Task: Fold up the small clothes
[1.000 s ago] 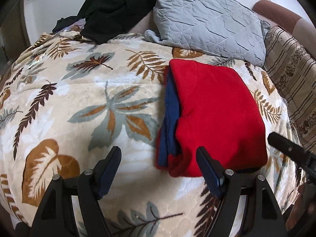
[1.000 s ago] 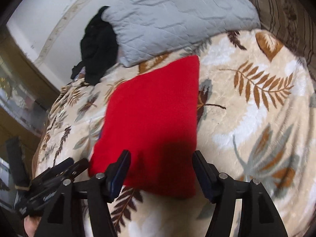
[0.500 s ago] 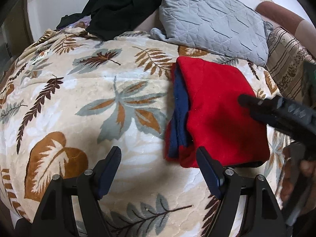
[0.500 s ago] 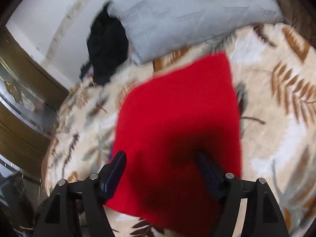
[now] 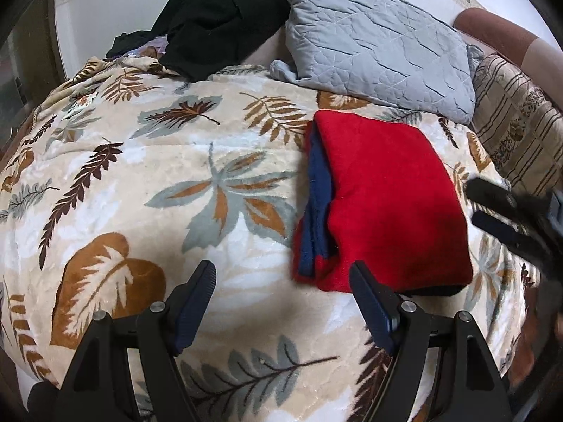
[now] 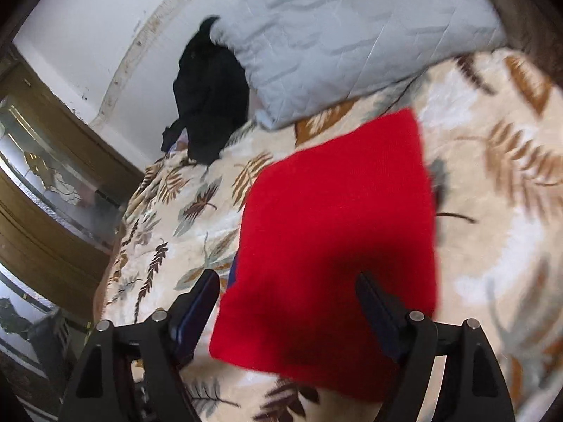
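A folded red garment (image 5: pixel 387 193) with a dark blue inner layer (image 5: pixel 318 193) showing along its left edge lies flat on the leaf-patterned blanket (image 5: pixel 140 176). My left gripper (image 5: pixel 281 270) hovers open over the blanket, its right finger beside the garment's near left corner, with nothing between the fingers. My right gripper (image 6: pixel 286 277) hangs over the near part of the red garment (image 6: pixel 334 228), and its jaws are opening; the cloth lies below them, not pinched. In the left wrist view the right gripper (image 5: pixel 478 202) shows blurred at the garment's right side.
A grey quilted pillow (image 5: pixel 380 45) and a heap of black clothes (image 5: pixel 218 14) lie at the back by the white wall. A striped cushion (image 5: pixel 517 133) lies to the right. A wooden cabinet with glass (image 6: pixel 45 183) stands left of the bed.
The right gripper drew back from across the red garment toward its right side and its jaws spread wider. The left gripper and the garment stayed where they were.
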`<state>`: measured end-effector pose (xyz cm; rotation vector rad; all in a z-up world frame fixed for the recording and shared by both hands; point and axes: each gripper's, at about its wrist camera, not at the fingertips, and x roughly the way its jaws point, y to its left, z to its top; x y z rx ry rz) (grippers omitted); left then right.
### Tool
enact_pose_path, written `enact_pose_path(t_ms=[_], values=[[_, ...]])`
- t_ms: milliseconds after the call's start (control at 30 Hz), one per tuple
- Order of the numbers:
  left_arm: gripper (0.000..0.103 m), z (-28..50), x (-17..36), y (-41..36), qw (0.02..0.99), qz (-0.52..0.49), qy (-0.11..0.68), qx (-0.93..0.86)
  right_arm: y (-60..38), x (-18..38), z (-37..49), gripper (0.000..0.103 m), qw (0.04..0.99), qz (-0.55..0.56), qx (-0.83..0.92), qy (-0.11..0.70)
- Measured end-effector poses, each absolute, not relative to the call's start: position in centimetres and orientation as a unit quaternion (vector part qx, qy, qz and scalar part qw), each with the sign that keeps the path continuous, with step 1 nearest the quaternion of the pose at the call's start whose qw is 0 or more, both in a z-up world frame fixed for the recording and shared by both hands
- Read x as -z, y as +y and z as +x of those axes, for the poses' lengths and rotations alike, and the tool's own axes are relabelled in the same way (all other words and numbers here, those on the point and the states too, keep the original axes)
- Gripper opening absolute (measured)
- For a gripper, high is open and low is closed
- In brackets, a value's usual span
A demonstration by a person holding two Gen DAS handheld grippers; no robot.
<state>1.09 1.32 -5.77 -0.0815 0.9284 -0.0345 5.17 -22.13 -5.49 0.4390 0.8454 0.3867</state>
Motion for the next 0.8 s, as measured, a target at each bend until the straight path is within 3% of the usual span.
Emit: enact_pose_path(t_ms=[333, 800], values=[[0.079, -0.8, 4.5, -0.8, 0.901, -0.018, 0.432, 0.026, -23.0, 5.0, -4.4, 0.083, 0.908, 0.135, -0.135, 0.374], [0.079, -1.5, 4.1, -1.1, 0.904, -0.012, 0.428, 0.003, -21.0, 4.4, -6.3, 0.086, 0.923, 0.046, -0.091, 0.37]])
